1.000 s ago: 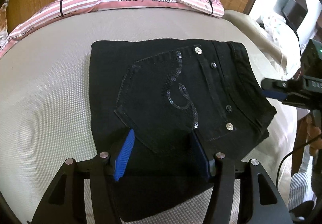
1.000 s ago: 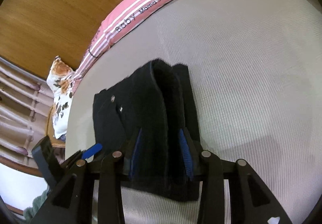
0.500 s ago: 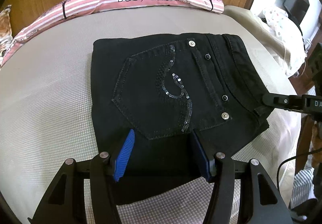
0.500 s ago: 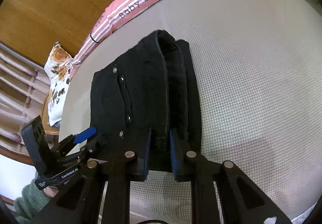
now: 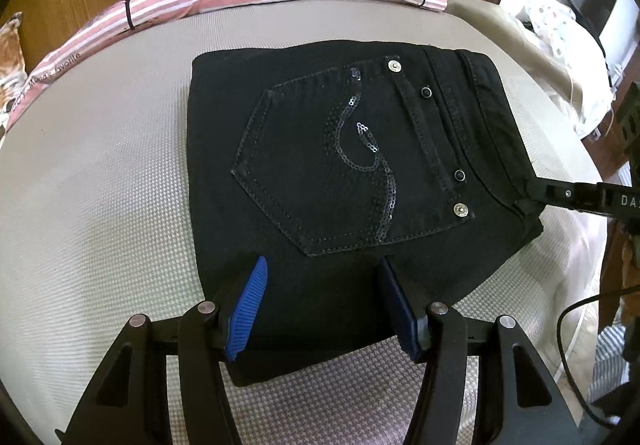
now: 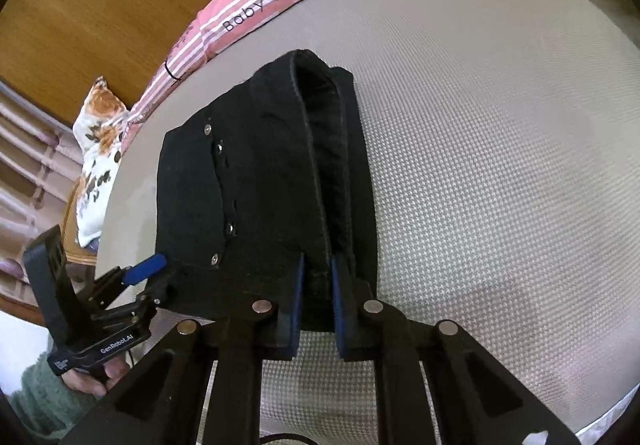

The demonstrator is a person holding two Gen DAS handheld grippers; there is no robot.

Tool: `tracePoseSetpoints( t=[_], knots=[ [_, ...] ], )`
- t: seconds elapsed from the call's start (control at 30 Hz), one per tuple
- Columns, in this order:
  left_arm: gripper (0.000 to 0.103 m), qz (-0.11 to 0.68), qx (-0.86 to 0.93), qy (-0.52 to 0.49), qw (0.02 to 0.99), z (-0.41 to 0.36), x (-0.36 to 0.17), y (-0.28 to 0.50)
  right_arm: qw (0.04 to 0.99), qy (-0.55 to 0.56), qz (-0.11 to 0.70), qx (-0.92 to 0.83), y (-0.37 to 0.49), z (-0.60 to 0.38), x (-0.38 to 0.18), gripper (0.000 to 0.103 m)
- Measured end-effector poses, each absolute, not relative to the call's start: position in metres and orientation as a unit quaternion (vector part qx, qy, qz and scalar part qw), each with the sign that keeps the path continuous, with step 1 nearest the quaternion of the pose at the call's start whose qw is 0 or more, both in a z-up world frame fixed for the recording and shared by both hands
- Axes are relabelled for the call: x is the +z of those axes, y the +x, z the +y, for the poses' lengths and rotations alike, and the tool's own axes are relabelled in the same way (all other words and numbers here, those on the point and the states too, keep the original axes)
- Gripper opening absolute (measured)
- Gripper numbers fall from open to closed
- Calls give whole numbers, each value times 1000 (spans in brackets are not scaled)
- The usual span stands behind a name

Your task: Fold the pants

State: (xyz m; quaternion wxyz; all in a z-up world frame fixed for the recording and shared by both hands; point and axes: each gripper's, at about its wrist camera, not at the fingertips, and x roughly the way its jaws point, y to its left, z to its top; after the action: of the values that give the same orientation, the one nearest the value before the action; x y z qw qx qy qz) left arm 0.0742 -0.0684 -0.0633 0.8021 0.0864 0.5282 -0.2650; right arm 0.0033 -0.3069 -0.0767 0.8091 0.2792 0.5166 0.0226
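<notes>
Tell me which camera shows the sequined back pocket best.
The left wrist view: the sequined back pocket faces the camera, its whole outline and swirl visible on the folded black pants. The right wrist view sees the pants edge-on, showing only rivets and stacked layers, not the pocket's face.

Even daylight, brightest at two o'clock in left view. Black pants (image 5: 352,173) swallow detail; sequins glint. Soft shadow on mattress (image 6: 500,185) toward four o'clock. Fisheye bends edges, corners vignetted. Focus sharp.

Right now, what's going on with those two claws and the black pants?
Right gripper closing on waistband edge. Left gripper open over folded pants. Nothing in the way.
</notes>
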Motion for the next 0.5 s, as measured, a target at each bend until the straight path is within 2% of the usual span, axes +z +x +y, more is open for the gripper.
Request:
tracePoseSetpoints(
  t=[0.13,0.17,0.3,0.5],
  knots=[
    [60,527,-264,83,803,-68,-63,74,808,278,519,23,3,-308,-75,13],
    [60,527,-264,80,804,-67,-62,75,807,281,520,20,3,-309,-74,18],
    [60,525,-262,70,807,-64,-56,78,804,285,521,17,3,-309,-66,24],
    [60,506,-244,53,825,-49,-44,84,827,261,498,2,7,-310,-41,24]
  ],
)
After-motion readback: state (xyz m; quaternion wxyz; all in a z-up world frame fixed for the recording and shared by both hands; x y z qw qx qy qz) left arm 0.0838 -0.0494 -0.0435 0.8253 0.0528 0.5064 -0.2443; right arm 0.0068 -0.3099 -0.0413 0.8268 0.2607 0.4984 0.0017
